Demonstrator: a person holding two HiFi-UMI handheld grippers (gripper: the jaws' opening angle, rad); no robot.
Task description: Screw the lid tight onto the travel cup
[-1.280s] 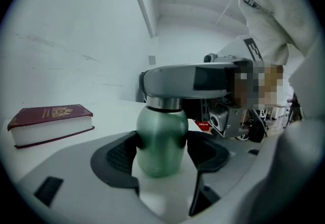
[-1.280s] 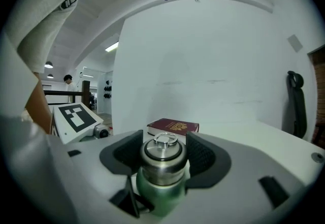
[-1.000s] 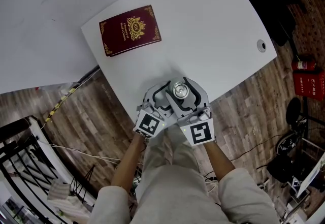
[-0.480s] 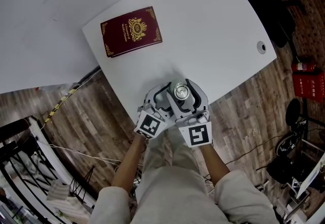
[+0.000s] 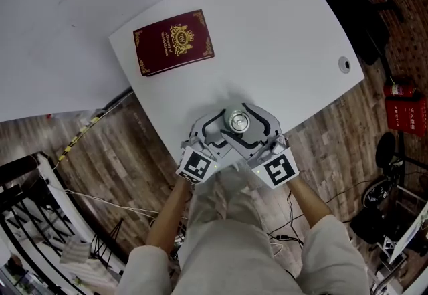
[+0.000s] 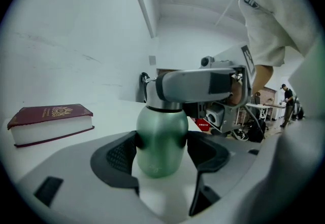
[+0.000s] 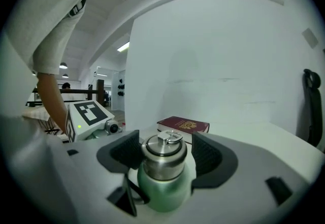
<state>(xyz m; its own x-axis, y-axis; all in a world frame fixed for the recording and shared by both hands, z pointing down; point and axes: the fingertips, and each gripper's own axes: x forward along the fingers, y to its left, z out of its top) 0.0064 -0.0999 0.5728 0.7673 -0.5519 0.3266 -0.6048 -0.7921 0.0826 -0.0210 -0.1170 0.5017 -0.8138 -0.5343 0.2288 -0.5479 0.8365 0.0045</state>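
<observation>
The travel cup stands upright on the white surface, its green body clamped between the pads of the left tongs. The steel lid sits square on its neck, between the pads of the right tongs. Their jaws have just been opening and stand clear of it. The lid looks seated and threaded. Whether it is tight I cannot tell, so another grip and twist may remain.

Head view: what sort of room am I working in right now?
Probably an office or lab-style workspace: a plain white table stands on a wood-plank floor, and a red fire extinguisher sits off to the right.
</observation>
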